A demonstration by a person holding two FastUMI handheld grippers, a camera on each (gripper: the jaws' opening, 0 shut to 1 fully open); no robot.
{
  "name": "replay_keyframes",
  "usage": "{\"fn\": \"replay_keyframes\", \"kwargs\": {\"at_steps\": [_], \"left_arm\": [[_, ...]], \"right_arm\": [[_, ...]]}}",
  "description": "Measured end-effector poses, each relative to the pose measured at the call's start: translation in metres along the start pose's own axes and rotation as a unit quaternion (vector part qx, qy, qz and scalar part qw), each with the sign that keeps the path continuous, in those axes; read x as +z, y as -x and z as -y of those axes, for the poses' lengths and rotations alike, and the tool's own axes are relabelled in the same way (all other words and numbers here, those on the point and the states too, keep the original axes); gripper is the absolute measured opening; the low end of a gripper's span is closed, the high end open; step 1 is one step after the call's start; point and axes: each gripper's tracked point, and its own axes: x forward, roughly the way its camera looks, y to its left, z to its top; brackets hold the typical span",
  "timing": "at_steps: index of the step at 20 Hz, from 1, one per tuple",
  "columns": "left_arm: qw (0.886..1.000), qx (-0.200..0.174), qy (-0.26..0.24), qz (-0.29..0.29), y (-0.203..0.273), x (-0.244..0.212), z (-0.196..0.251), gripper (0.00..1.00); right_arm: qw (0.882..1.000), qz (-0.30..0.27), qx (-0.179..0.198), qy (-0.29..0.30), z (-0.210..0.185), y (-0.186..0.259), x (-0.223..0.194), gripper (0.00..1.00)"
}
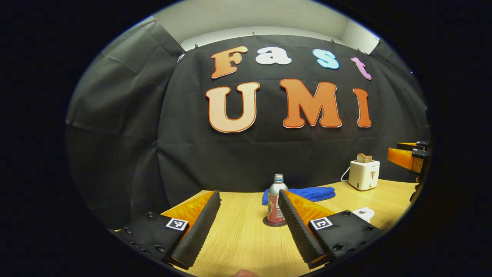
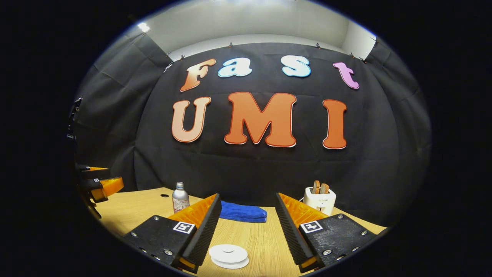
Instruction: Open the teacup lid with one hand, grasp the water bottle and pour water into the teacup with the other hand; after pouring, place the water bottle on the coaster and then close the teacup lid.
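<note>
A metal water bottle (image 1: 275, 202) with a red label stands upright on a dark round coaster (image 1: 275, 223) in the left gripper view. My left gripper (image 1: 249, 196) is open just short of the bottle, whose right side sits behind one finger. The white lidded teacup (image 2: 228, 256) rests on the table low between the fingers of my open right gripper (image 2: 248, 197), untouched. The teacup (image 1: 363, 213) peeks out past the left gripper's right finger. The bottle (image 2: 180, 198) also stands to the left in the right gripper view.
A folded blue towel (image 1: 303, 193) (image 2: 243, 211) lies behind the bottle. A white toaster (image 1: 364, 174) (image 2: 319, 199) with bread stands at the back right. A small dark spot (image 2: 164, 195) marks the wooden table (image 2: 265, 238). Each view catches the other gripper at its edge.
</note>
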Motion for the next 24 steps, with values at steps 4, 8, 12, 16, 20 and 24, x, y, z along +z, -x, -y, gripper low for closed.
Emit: {"fn": "replay_keyframes", "kwargs": {"at_steps": [4, 8, 12, 16, 20, 24], "left_arm": [[1.000, 0.004, 0.000, -0.001, -0.004, -0.003, 0.001, 1.00], [1.000, 0.002, 0.001, -0.002, -0.007, -0.004, 0.005, 0.99], [1.000, 0.001, 0.002, -0.003, -0.009, -0.005, 0.009, 0.99], [1.000, -0.006, 0.007, -0.006, -0.009, -0.005, 0.014, 1.00], [1.000, -0.007, 0.006, -0.006, -0.012, -0.006, 0.016, 0.99], [1.000, -0.008, 0.007, -0.005, -0.012, -0.005, 0.018, 0.99]], "right_arm": [[1.000, -0.003, 0.002, 0.002, -0.004, -0.001, -0.004, 0.84], [1.000, -0.009, 0.004, 0.000, -0.008, -0.003, -0.007, 0.84], [1.000, -0.011, 0.002, 0.002, -0.006, -0.002, -0.010, 0.84], [1.000, -0.013, 0.003, 0.003, -0.005, -0.003, -0.012, 0.84], [1.000, -0.016, 0.002, 0.005, -0.005, -0.003, -0.015, 0.84], [1.000, -0.016, 0.003, 0.004, -0.005, -0.003, -0.014, 0.84]]}}
